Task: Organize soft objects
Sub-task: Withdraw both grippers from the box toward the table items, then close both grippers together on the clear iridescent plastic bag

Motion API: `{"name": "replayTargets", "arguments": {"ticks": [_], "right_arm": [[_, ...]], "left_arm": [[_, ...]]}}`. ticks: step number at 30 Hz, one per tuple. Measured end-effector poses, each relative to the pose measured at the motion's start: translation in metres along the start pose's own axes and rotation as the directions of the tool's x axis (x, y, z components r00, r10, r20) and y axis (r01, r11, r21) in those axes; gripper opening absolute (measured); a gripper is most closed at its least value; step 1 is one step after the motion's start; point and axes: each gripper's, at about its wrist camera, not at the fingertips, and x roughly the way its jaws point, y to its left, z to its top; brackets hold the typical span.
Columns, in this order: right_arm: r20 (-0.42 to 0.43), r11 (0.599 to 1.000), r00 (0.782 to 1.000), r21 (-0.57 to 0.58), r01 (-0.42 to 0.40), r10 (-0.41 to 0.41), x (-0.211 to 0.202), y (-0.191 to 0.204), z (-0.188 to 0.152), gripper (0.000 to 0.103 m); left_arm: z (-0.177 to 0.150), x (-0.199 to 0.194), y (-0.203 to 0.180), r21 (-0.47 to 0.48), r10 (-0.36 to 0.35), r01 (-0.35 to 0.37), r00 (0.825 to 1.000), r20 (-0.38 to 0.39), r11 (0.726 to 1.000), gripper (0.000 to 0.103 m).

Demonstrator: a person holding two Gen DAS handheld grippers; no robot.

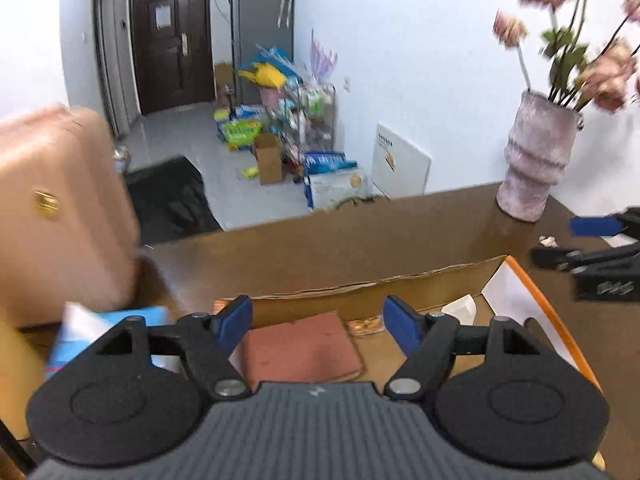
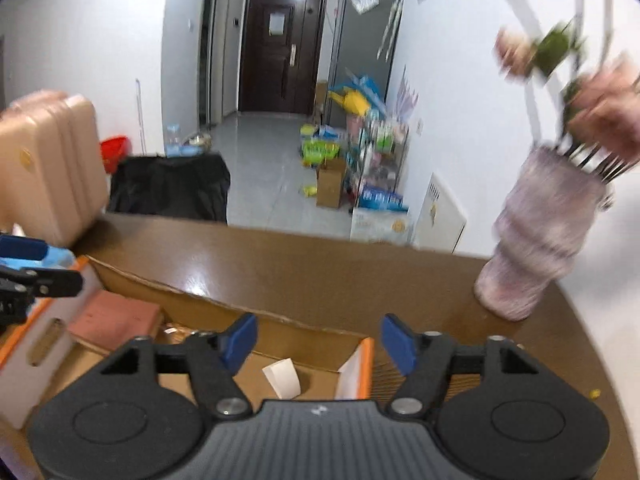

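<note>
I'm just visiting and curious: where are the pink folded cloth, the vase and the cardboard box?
Pink folded cloth (image 1: 298, 350): left wrist view, middle of its top face.
Vase (image 1: 534, 164): left wrist view, ribbed middle of its body.
Cardboard box (image 1: 360, 294): left wrist view, its far wall.

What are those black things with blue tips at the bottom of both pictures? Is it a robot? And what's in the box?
Not a robot. A person holds two grabbing tools, one per hand, each with a camera looking along it. One picture shows the left tongs, the other the right tongs. Both are open and hold nothing. Below them a cardboard box sits on a brown table. Inside lie a reddish folded cloth and a white paper scrap. A vase of flowers stands nearby.
</note>
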Motion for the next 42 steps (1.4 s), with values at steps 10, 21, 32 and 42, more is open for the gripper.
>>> {"name": "replayTargets", "arguments": {"ticks": [10, 21, 32, 42], "right_arm": [[0.110, 0.999, 0.994, 0.034, -0.006, 0.002, -0.136, -0.015, -0.031, 0.084], [0.291, 0.989, 0.951, 0.064, -0.133, 0.109, -0.254, 0.020, -0.162, 0.090], [0.309, 0.968, 0.937, 0.132, -0.213, 0.164, -0.306, 0.072, -0.297, 0.091], [0.255, 0.970, 0.947, 0.095, -0.224, 0.193, -0.302, 0.087, -0.309, 0.087]], "left_arm": [[-0.042, -0.151, 0.013, -0.009, 0.066, -0.066, 0.984, 0.167, 0.998, 0.093], [-0.190, -0.269, -0.011, 0.028, 0.084, -0.098, 0.941, 0.328, 0.995, 0.103], [-0.316, -0.299, -0.023, -0.067, -0.050, 0.067, 0.973, 0.226, 0.995, 0.103], [-0.318, -0.284, -0.023, -0.057, -0.059, 0.070, 0.984, 0.170, 0.996, 0.103]]}}
